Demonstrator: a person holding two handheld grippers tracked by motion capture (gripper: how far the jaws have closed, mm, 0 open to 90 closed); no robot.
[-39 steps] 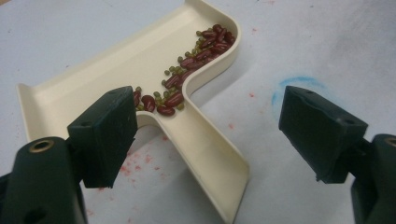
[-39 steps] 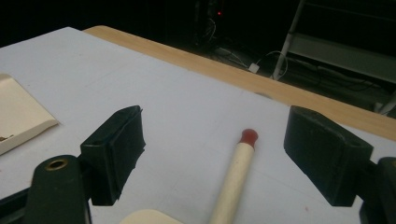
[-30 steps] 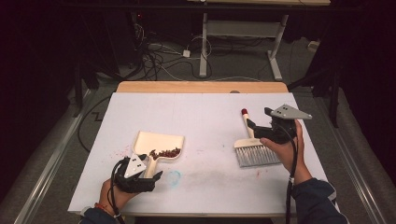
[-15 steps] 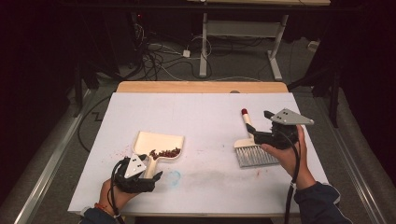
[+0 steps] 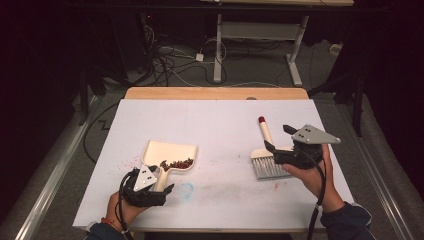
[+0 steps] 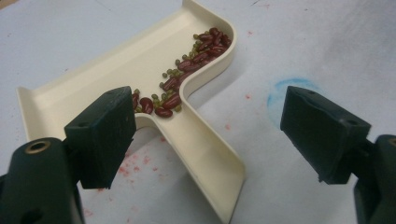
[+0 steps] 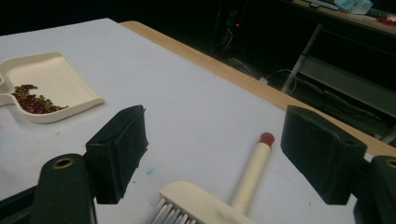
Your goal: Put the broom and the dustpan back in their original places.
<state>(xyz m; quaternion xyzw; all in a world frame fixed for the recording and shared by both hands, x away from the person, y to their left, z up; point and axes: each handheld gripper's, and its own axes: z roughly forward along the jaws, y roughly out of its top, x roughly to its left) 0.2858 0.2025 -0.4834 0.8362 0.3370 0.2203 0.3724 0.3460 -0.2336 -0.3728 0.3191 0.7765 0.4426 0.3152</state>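
From above, the cream dustpan lies on the white tabletop left of centre, a small heap of red beans at its back wall, its handle pointing toward the left claw. The brush lies flat on the right side, red-tipped handle pointing away, with the right claw just over its head. In the left gripper view the left claw stands wide, its jaws either side of the dustpan handle without touching it; red beans and a few small green ones sit in the pan's corner. In the right gripper view the right claw gapes wide above the brush, holding nothing, the dustpan well apart at far left.
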